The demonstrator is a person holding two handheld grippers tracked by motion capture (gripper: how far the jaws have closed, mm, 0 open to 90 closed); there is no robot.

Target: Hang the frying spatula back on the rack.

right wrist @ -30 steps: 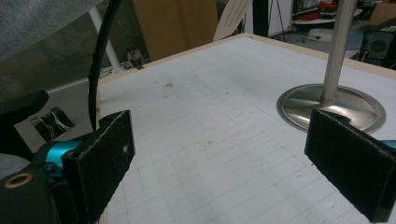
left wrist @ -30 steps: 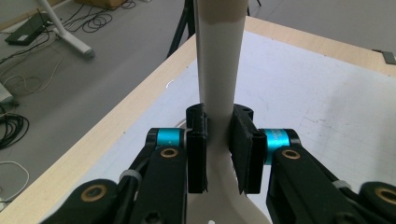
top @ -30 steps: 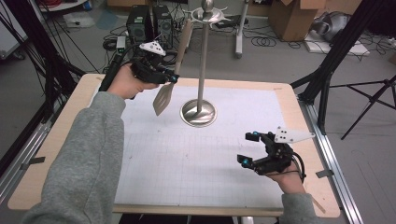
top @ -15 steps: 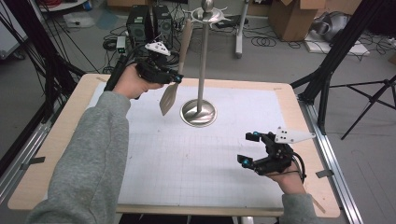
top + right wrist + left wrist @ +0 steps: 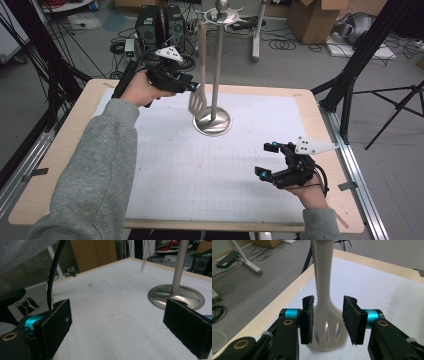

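Now that the left gripper (image 5: 192, 87) has just been opening its jaws, the spatula (image 5: 198, 102) is no longer pinched: in the left gripper view the two black pads (image 5: 307, 319) stand a little off either side of the blade's neck, with a gap showing on each side. A second ago the spatula was clamped and tilted out toward the left edge of the tabletop (image 5: 65, 150); half a second ago it had swung closer to the pole, and now it hangs nearly plumb beside the stand (image 5: 215, 65), its handle running up to the ring of hooks at the top. I judge from this that the spatula has been hung on a hook and let go, so the hanging step looks about done and what remains is to draw the gripper back without knocking the blade.

The spatula is still between the left jaws, its slotted blade just beyond and below the pads, its handle rising out of the top of that view. It hangs just left of the stand's pole, blade low over the round base (image 5: 213, 123), toward the far edge of the tabletop.

The right gripper (image 5: 267, 160) sits near the right front corner, jaws wide with nothing between them, well apart from the stand.
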